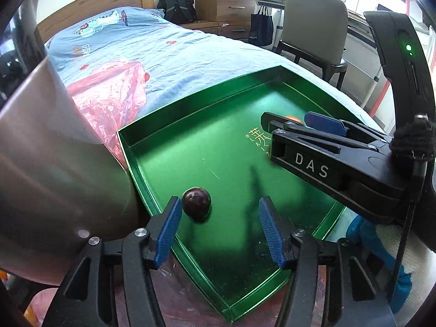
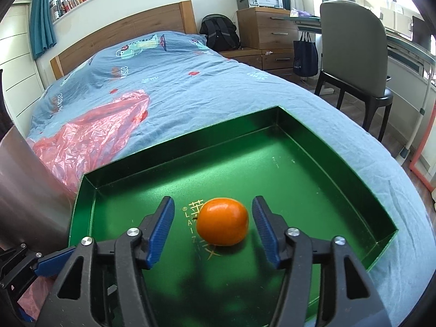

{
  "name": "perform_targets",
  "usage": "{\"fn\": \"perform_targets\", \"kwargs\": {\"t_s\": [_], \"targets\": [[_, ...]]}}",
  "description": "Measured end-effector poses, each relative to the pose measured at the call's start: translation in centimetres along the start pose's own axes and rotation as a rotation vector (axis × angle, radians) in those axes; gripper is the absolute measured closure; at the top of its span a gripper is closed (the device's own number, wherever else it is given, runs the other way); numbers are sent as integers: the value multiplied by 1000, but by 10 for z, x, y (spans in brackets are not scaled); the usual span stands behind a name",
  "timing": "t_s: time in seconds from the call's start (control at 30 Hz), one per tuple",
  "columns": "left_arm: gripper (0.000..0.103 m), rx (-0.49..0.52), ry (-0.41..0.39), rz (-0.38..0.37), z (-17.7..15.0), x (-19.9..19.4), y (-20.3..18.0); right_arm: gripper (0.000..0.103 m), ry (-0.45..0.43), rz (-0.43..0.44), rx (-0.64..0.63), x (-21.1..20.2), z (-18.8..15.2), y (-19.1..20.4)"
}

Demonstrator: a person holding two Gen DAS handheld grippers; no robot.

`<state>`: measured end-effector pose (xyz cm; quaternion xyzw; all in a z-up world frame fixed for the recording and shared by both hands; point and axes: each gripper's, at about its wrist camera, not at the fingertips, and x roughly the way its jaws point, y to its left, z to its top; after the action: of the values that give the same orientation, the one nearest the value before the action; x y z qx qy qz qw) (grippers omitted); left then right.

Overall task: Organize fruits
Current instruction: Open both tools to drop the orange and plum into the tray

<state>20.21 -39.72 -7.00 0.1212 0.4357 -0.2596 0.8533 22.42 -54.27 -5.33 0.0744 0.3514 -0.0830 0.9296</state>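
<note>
Right wrist view: both fruits lie loose in the green tray (image 2: 299,125) on the bed.
The right tool (image 2: 212,226) stands apart around the orange (image 2: 222,221), untouched; the left tool (image 1: 219,226), apart, has the dark plum (image 1: 196,203) by its left pad near the tray's left wall. Lift each tool straight up, avoiding a nudge.

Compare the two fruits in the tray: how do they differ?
The plum is dark maroon; the orange is bright orange. The plum lies against the left gripper's left pad, off-centre; the orange sits between the right gripper's open pads, touching neither. Both are round and rest on the green tray floor.
</note>
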Motion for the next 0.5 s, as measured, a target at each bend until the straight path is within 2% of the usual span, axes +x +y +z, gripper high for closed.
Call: {"fn": "perform_targets", "kwargs": {"t_s": [0.2,0.37,0.5], "targets": [[46,5,-49,-19,-5,-42,-2,0,-42,-14,13,-43,1,-3],[46,45,-103,3,-19,-85,-5,0,-59,-20,14,-81,-5,1],[46,43,-128,3,-32,-117,-1,0,-64,5,11,-109,-14,8]]}}
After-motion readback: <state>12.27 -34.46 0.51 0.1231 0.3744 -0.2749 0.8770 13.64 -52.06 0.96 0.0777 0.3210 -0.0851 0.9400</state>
